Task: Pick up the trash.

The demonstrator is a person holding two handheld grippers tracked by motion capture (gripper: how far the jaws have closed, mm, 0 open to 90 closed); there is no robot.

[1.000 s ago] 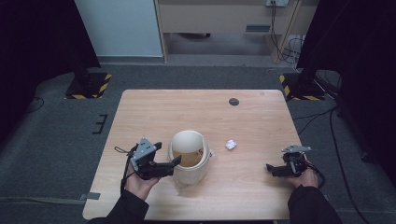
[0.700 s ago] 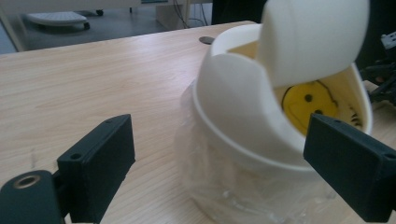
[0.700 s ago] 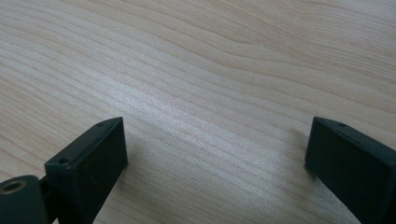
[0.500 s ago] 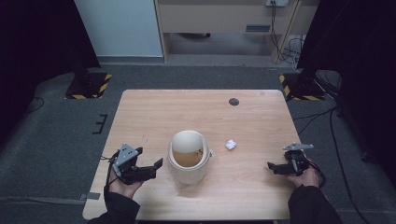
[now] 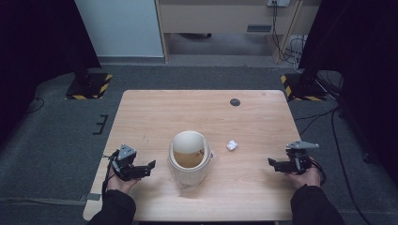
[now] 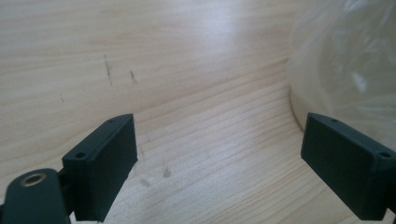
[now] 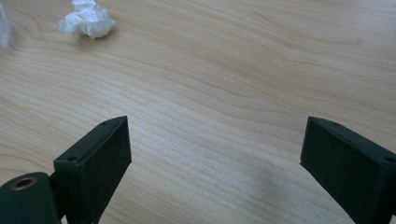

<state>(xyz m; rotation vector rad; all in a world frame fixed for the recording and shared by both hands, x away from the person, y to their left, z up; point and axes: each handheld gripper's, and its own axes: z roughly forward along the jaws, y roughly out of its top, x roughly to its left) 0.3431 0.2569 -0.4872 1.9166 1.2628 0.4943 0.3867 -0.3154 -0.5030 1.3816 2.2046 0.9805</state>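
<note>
I see a cream bin [image 5: 188,159], seemingly plastic-lined, beside crumpled paper [image 5: 232,145], with left gripper [image 5: 149,168] and right gripper [image 5: 272,163] both spread.

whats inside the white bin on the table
The bin has a clear plastic liner; its brownish inner wall and shadow show from above. No contents are visible, but the near wall hides the bottom.

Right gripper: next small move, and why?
Probably ease the right gripper forward toward the crumpled paper wad. Its jaws stand open and empty over bare table, and the wad lies loose ahead, beside the bin.
</note>
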